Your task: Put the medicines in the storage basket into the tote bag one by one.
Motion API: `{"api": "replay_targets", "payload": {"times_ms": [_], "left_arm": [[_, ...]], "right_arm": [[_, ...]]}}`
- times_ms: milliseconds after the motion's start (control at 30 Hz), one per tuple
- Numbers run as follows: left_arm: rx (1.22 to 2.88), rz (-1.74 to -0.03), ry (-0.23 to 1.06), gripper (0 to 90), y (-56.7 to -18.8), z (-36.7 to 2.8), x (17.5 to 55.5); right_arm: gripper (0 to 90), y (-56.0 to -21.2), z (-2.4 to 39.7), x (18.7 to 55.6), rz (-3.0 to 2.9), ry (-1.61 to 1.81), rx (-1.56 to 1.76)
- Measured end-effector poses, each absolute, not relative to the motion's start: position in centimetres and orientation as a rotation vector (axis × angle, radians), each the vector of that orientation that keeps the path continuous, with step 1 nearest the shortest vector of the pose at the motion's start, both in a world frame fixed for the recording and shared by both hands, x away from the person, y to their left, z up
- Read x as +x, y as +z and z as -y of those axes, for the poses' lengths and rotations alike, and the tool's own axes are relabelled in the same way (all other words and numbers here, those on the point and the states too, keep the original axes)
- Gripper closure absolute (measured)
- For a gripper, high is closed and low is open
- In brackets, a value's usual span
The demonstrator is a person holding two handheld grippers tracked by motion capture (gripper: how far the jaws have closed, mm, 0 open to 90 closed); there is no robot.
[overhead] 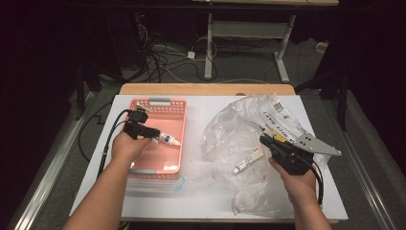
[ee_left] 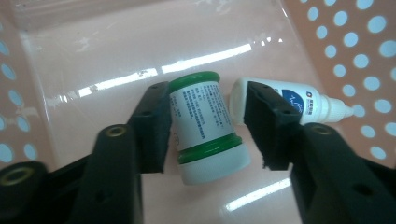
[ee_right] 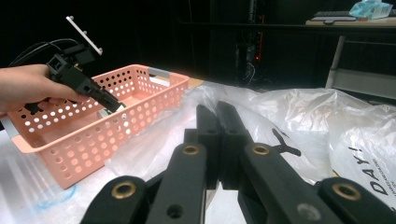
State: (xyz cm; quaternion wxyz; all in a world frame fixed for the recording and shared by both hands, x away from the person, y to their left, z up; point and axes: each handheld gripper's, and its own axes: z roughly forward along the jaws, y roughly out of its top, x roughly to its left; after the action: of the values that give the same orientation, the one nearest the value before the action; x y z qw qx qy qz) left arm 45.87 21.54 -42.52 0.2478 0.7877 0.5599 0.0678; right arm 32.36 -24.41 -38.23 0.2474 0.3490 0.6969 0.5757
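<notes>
1. Holding our left gripper (ee_left: pixel 205 126) down inside the pink perforated plastic basket (overhead: pixel 173 113), we have its jaws parted; they stand on either side of the small white bottle with green bands (ee_left: pixel 205 126) without clamping it.
2. That bottle lies on its side on the basket's glossy floor, released, with a gap at the right pad.
3. Just beyond it we see a white dropper bottle with a blue label (ee_left: pixel 303 103), also lying on the basket floor, partly behind the right jaw.
4. Our right gripper (ee_right: pixel 218 140) hovers over the crumpled clear plastic bag (ee_right: pixel 299 116), jaws pressed together on nothing.
5. On the white tabletop (overhead: pixel 201 191), a small white tube (overhead: pixel 247 161) lies at the bag's edge, near that gripper.
6. Farther off across the table, our left hand (ee_right: pixel 28 88) steadies its gripper in the basket.
</notes>
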Motion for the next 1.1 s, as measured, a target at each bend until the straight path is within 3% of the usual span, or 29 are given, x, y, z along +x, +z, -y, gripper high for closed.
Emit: {"api": "replay_targets", "payload": {"times_ms": [133, 467, 800, 1100], "left_arm": [[2.156, -1.562, 0.174, 42.0, -42.8, -21.6, 46.1], [2.187, -1.655, 0.184, 41.7, -43.7, -21.4, 46.5], [2.269, -1.673, 0.228, 48.1, -44.9, -20.9, 46.5], [2.247, -1.656, 0.237, 54.1, -44.6, -20.7, 46.3]], "right_arm": [[90.0, -38.2, 24.4, 32.4, -1.899, 1.569, 0.949], [90.0, -38.2, 24.5, 32.3, -1.899, 1.571, 0.953], [90.0, -38.4, 24.4, 32.4, -1.905, 1.573, 0.962], [90.0, -38.4, 24.4, 32.4, -1.906, 1.571, 0.955]]}}
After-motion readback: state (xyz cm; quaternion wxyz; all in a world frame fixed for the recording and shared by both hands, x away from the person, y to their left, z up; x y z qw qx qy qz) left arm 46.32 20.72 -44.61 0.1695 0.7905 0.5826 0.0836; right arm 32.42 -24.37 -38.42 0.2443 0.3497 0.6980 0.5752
